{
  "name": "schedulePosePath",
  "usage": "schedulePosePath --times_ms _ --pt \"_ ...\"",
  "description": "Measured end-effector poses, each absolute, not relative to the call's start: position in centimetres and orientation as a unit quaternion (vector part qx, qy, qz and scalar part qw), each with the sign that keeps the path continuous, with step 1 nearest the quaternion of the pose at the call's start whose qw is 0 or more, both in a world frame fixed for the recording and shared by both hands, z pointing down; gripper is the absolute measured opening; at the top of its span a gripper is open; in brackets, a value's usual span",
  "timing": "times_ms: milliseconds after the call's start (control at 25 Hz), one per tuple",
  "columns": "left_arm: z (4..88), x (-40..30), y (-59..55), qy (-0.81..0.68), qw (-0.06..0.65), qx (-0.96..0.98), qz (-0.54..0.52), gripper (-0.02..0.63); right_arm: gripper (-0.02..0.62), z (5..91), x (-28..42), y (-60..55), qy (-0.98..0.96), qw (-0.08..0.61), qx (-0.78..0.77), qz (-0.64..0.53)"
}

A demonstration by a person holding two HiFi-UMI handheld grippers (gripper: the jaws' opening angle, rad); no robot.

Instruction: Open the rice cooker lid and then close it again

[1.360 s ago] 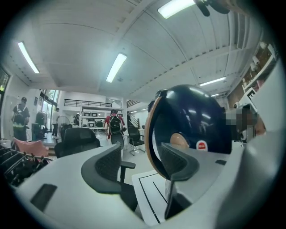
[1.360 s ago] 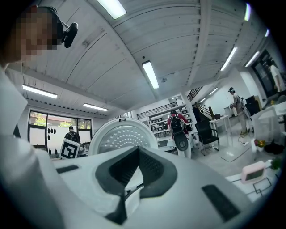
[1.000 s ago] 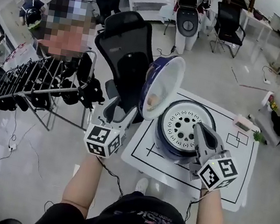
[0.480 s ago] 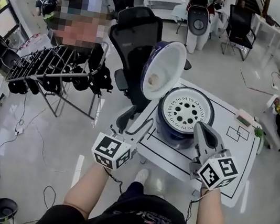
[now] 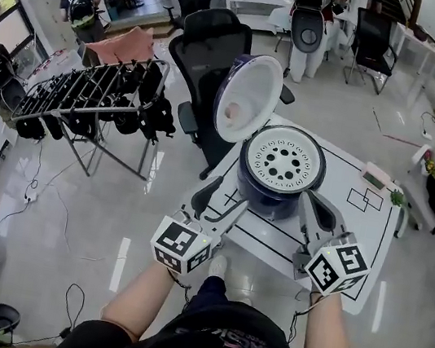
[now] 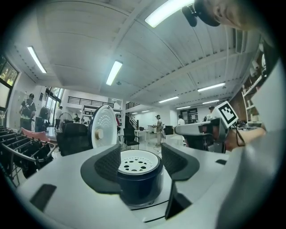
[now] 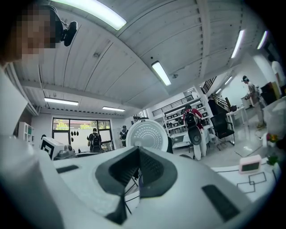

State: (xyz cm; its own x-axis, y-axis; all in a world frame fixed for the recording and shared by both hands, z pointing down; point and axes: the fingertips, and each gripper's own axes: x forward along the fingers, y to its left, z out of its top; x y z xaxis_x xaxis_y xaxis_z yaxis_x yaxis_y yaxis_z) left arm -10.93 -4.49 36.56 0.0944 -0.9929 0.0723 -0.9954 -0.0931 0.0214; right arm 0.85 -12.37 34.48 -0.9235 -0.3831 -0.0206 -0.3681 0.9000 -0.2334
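Note:
The dark blue rice cooker (image 5: 277, 189) stands on the white table (image 5: 372, 236). Its lid (image 5: 246, 99) is swung up at the left, and the white perforated inner plate (image 5: 284, 159) faces up. My left gripper (image 5: 217, 202) hovers at the table's near edge, short of the cooker, open with nothing between its fingers. In the left gripper view the cooker (image 6: 138, 179) sits centred beyond the open left gripper (image 6: 140, 157), with the raised lid (image 6: 103, 127) behind. My right gripper (image 5: 313, 203) is shut and empty, just right of the cooker's front. The right gripper view shows the shut right gripper (image 7: 138, 172) and the lid (image 7: 146, 136).
A black office chair (image 5: 213, 53) stands behind the lid. A drying rack (image 5: 90, 98) hung with dark clothes is on the left. A small pink device (image 5: 375, 177) and a green sprig (image 5: 398, 198) lie at the table's far right corner. People move in the background.
Both grippers have drawn back from the cooker toward the table's near edge, the left one farther and away from the lid. The lid stays raised.

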Motion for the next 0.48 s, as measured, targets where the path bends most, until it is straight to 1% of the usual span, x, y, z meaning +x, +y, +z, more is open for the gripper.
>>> schedulePosePath --times_ms 480 --pt "36.1 -9.9 -2.6 -0.677 0.022 0.735 0.018 0.276 0.002 34.6 1.8 -10.8 0.975 0.039 -0.188 -0.113"
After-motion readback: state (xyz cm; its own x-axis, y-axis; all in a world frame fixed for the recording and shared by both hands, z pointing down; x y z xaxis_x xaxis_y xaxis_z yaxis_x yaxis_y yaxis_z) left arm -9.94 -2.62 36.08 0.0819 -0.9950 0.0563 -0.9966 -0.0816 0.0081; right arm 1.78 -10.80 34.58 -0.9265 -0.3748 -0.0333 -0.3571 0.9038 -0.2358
